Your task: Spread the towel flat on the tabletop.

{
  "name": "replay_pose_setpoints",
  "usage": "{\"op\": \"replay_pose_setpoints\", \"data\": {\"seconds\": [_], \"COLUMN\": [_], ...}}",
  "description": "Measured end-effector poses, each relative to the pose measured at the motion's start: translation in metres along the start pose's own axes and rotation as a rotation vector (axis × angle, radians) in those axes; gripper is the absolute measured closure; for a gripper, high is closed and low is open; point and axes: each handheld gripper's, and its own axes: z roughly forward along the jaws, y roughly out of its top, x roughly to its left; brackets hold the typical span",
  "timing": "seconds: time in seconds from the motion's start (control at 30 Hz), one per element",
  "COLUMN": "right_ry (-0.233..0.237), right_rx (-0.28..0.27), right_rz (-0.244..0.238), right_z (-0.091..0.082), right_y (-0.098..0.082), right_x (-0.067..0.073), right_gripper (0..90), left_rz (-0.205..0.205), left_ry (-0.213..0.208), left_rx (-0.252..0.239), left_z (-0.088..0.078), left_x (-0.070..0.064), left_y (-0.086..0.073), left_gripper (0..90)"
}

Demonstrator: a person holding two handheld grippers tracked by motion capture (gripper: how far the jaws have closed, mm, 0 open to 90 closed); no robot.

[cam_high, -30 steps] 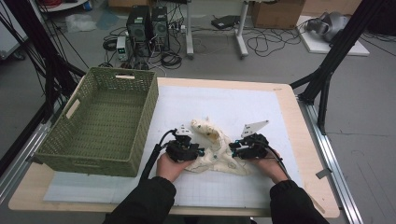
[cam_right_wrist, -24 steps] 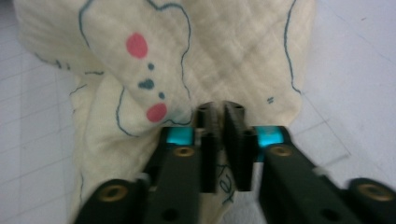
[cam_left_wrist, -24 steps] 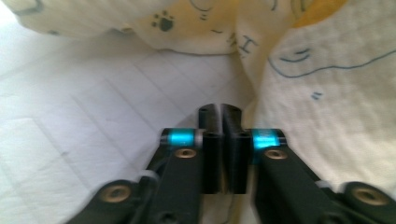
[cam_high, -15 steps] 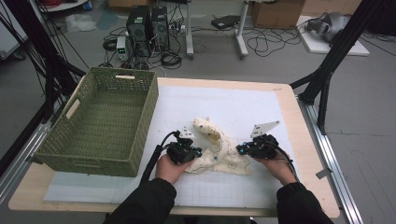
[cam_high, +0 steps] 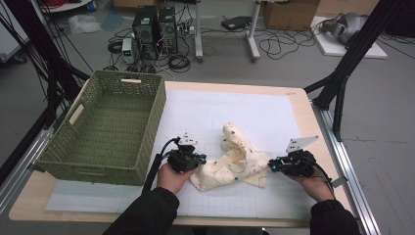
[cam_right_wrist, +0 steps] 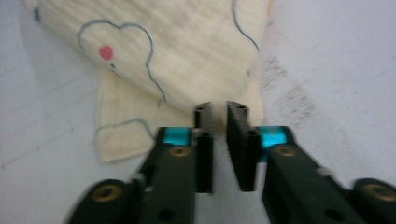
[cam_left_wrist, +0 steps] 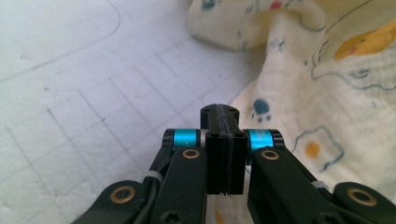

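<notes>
A crumpled cream cloth [cam_high: 234, 161] printed with small coloured figures lies near the front of the bench [cam_high: 293, 98], on a white gridded mat [cam_high: 205, 112]. At its nine o'clock edge, the left hand-held gripper [cam_high: 198, 160] has its jaws pressed together; whether cloth is caught between them cannot be told. At three o'clock, the right hand-held gripper [cam_high: 270, 165] has just been opening, its jaws a narrow gap apart at the cloth's corner. A green woven basket [cam_high: 105, 129] stands further out at nine o'clock
</notes>
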Motion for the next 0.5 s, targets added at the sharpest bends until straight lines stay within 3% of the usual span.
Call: {"op": "replay_pose_setpoints", "data": {"seconds": [0.1,0.17,0.23,0.3,0.4,0.5], "right_ry": [-0.02,-0.02,-0.007,0.007,0.02,0.029], "right_rx": [-0.059,-0.084,-0.097,-0.119,-0.106,-0.059], "right_rz": [0.013,0.014,0.013,0.006,-0.003,-0.019], "right_z": [-0.002,0.002,0.006,0.012,0.026,0.044], "right_y": [0.007,0.016,0.027,0.037,0.052,0.058], "right_x": [-0.005,-0.01,-0.012,-0.015,-0.018,-0.018], "right_gripper": [70.4,66.6,64.6,62.0,58.4,58.5], "left_rz": [-0.022,-0.011,-0.014,-0.018,-0.021,-0.015], "left_ry": [-0.028,-0.017,-0.021,-0.019,-0.035,-0.066], "left_rx": [-0.016,-0.014,-0.002,0.003,0.04,0.081], "left_z": [0.005,0.01,0.016,0.024,0.036,0.045], "left_x": [0.0,-0.001,-0.003,-0.004,-0.005,-0.007], "left_y": [0.008,0.014,0.019,0.021,0.02,0.017], "left_gripper": [78.3,75.6,69.8,69.6,68.5,68.5]}}
